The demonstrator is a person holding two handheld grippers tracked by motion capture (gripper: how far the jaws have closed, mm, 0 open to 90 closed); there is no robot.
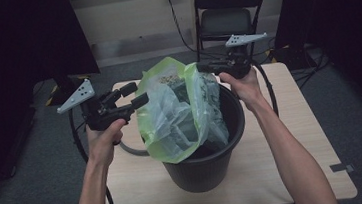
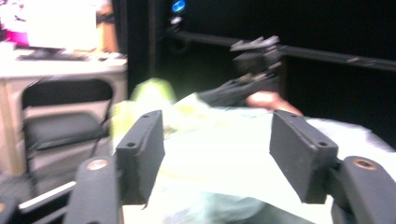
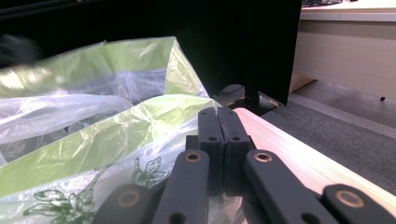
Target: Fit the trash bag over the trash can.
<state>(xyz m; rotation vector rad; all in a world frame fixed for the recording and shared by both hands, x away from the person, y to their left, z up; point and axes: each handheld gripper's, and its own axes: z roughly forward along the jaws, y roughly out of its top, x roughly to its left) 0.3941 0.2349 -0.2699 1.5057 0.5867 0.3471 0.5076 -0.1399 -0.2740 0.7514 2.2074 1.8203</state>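
A translucent green plastic bag (image 1: 179,107) stands half inside a black bucket (image 1: 206,172) on a light wooden table (image 1: 303,135). My right gripper (image 1: 201,68) is at the bag's far right top edge, over the bucket's rim, and holds that edge up. In the right gripper view its jaws (image 3: 218,126) are pressed together with the bag's film (image 3: 93,135) pinched at them. My left gripper (image 1: 135,95) hovers left of the bag, apart from it, with its jaws wide. In the blurred left gripper view nothing sits between its pads (image 2: 217,149), and the bag (image 2: 154,93) lies beyond them.
A black folding chair (image 1: 228,12) stands behind the table. Dark curtains hang at both sides. A grey cable (image 1: 131,149) loops on the table left of the bucket. A small strip of tape (image 1: 342,168) lies near the table's right front corner.
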